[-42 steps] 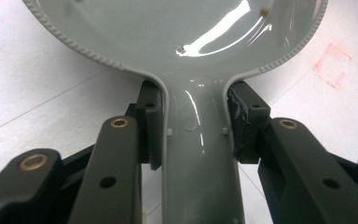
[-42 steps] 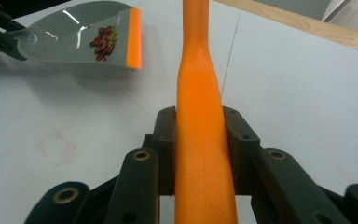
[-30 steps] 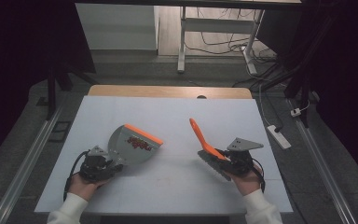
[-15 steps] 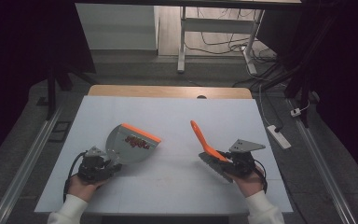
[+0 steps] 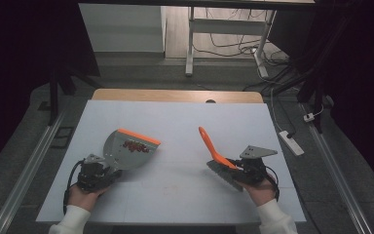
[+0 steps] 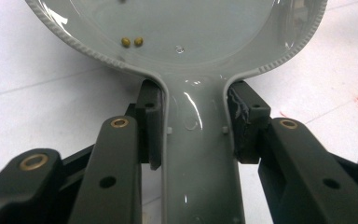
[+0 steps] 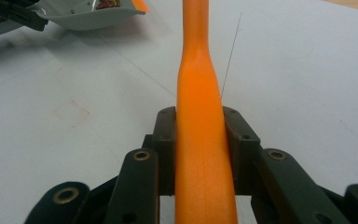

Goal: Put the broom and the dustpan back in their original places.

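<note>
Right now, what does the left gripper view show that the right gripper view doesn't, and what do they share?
The left gripper view alone shows the left gripper clamped on the grey plastic dustpan's handle, with two small yellowish beads in the pan. The right gripper view alone shows the right gripper shut on the orange brush handle and the dustpan's orange lip. Both show the white tabletop and the dustpan.

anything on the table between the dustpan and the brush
Nothing: in the high view, the stretch of white table between the dustpan and the brush is bare.
</note>
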`<state>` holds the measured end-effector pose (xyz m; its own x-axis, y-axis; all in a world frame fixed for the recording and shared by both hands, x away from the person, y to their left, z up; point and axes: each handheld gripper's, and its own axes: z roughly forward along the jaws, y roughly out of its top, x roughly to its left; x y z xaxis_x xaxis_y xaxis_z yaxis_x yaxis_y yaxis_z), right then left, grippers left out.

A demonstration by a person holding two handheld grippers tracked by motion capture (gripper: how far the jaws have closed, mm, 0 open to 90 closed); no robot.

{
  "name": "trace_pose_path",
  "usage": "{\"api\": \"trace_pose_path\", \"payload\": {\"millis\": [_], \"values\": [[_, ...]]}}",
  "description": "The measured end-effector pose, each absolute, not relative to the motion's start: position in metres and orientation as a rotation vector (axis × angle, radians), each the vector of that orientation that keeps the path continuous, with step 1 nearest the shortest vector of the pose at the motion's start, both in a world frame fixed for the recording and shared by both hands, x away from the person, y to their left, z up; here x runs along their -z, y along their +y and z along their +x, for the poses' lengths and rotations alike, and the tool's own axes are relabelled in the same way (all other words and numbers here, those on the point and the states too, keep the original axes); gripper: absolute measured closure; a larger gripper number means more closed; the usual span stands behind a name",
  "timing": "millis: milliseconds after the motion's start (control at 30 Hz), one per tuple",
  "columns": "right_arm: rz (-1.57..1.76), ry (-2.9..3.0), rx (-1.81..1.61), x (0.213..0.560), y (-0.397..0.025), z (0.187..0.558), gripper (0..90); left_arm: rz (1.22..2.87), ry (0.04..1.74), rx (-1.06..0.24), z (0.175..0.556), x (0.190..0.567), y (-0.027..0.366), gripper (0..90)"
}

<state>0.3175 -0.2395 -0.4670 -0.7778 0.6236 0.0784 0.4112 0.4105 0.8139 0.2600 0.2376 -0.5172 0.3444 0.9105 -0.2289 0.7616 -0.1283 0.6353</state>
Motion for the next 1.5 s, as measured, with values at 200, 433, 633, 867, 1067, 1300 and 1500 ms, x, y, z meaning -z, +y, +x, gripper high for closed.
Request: {"api": "trace_pose_path", "payload": {"millis": [200, 433, 633, 867, 1067, 1300, 1500], "values": [[0.915, 2.438, -1.307, 0.468, -0.243, 0.314, 70.2, 1.906, 1.517, -0.32, 0.256, 0.519, 0.238, 62.0], [0.985, 2.449, -1.292, 0.473, -0.247, 0.315, 70.2, 1.849, 1.599, -0.346, 0.258, 0.522, 0.237, 62.0], [1.002, 2.454, -1.283, 0.475, -0.25, 0.314, 70.1, 1.848, 1.632, -0.368, 0.261, 0.525, 0.232, 62.0], [1.019, 2.458, -1.265, 0.475, -0.254, 0.311, 70.2, 1.797, 1.694, -0.359, 0.259, 0.529, 0.236, 62.0], [1.029, 2.466, -1.258, 0.476, -0.256, 0.311, 70.2, 1.777, 1.743, -0.358, 0.258, 0.531, 0.232, 61.9], [1.102, 2.476, -1.231, 0.486, -0.261, 0.319, 70.2, 1.778, 1.758, -0.368, 0.259, 0.532, 0.23, 61.6], [1.148, 2.443, -1.151, 0.49, -0.271, 0.328, 67.1, 1.768, 1.746, -0.343, 0.258, 0.533, 0.228, 59.0]]}}
